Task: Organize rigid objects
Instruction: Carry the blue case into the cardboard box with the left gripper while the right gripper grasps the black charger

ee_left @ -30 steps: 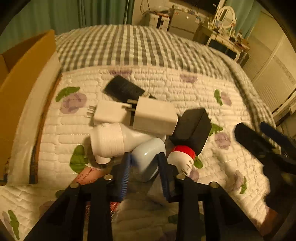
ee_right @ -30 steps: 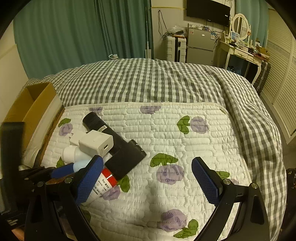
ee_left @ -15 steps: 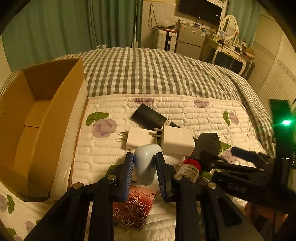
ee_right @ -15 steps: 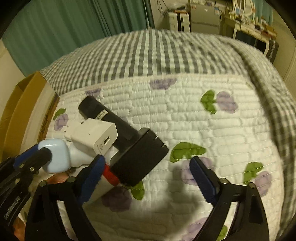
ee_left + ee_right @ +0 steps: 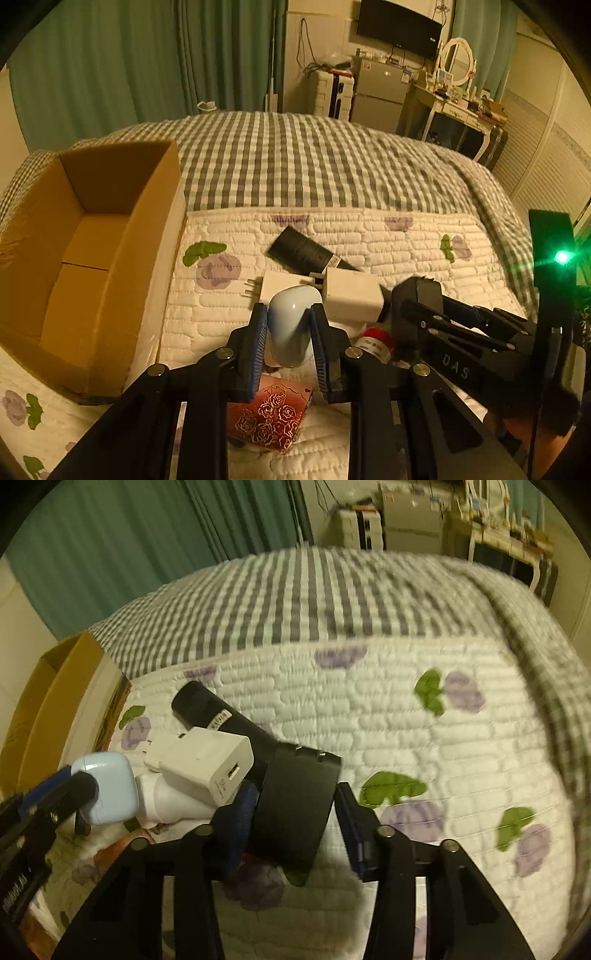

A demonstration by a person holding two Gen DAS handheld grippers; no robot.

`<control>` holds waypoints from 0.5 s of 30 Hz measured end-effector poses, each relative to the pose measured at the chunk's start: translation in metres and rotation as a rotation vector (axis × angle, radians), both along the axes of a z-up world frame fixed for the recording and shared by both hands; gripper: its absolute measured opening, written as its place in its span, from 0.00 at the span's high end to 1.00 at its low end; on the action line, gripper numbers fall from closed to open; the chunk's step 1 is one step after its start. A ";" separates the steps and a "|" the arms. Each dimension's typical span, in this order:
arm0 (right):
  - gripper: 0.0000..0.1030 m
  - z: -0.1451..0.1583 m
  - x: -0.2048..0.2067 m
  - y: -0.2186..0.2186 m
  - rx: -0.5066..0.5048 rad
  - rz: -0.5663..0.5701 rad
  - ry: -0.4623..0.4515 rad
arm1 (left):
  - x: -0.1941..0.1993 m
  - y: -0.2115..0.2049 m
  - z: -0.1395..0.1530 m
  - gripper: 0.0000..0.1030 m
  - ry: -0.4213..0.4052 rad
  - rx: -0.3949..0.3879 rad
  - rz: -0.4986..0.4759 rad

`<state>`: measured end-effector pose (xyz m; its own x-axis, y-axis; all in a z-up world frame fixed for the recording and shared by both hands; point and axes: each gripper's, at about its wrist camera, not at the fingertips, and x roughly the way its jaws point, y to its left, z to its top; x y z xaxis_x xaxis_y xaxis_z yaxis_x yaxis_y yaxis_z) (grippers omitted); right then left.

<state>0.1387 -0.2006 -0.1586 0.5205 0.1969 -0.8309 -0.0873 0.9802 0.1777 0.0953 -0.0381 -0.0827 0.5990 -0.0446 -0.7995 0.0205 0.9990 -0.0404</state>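
The left gripper (image 5: 289, 343) is clamped on a pale blue case (image 5: 290, 328), held clear of the quilt (image 5: 369, 236) beside the open cardboard box (image 5: 122, 229) at its left. The right gripper (image 5: 295, 823) has just been closing around the black adapter (image 5: 295, 805); its left pad touches, while the right pad looks just short of contact. Squeezing the adapter squarely on its flat sides would keep it from twisting against the white charger (image 5: 210, 764) and black tube (image 5: 221, 720) it leans on. Legible writing: "DAS" on the right gripper's arm; the tube's white label and the red-capped bottle (image 5: 375, 341) print are too small to read.
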 end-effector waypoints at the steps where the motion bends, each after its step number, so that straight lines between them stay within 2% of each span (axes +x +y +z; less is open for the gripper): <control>1: 0.60 0.004 -0.003 0.001 -0.017 0.003 -0.012 | -0.002 0.000 0.005 0.77 -0.010 -0.001 -0.002; 9: 0.60 0.058 -0.031 0.006 -0.060 0.022 -0.111 | -0.020 0.008 0.058 0.77 -0.106 -0.021 -0.016; 15: 0.61 0.135 -0.047 0.045 -0.095 0.104 -0.265 | -0.032 0.040 0.107 0.77 -0.200 -0.006 0.020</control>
